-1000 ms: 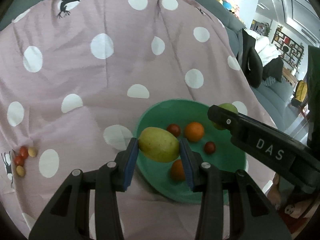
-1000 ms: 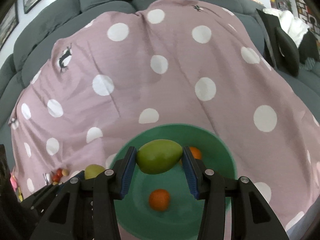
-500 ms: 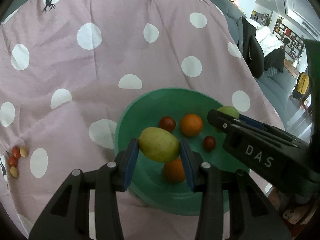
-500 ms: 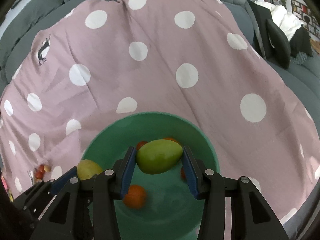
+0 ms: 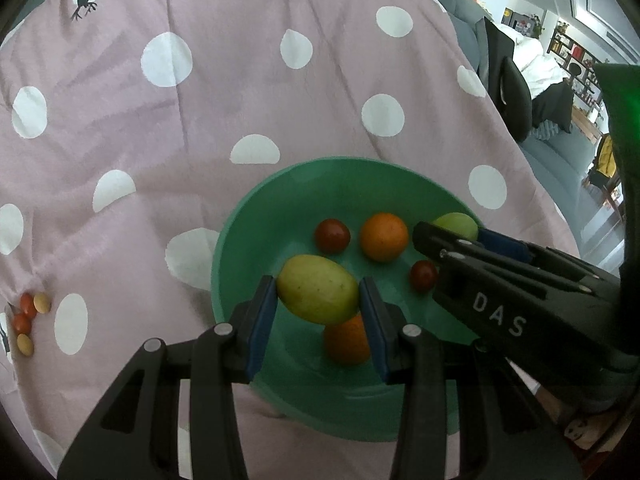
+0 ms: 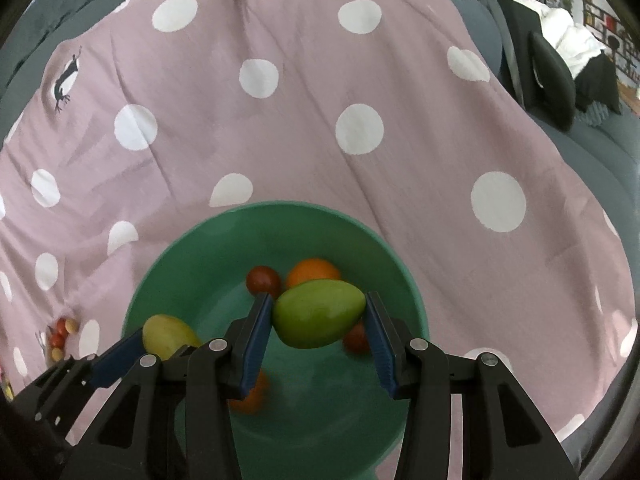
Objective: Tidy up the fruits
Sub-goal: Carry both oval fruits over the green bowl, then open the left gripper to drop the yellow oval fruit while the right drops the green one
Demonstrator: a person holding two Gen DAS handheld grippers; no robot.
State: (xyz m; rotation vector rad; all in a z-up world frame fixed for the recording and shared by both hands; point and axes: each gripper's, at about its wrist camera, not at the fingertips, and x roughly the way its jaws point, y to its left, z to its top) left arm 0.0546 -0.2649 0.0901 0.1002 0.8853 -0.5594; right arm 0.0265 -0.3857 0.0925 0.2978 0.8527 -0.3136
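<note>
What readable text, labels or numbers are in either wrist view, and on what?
"DAS": white capital letters on the black plastic body of the right tongs, seen in the left wrist view.
The pink polka-dot cloth carries only white dots and small black animal prints, no words.
The distant shelves at the right edge hold items too small and blurred to read.
The right wrist view shows no readable text.

My left gripper tilts steeply downward, its blue pads pressed against both ends of a yellow-green fruit. My right gripper angles down just beside it, jaws clamped on a green fruit.
</note>
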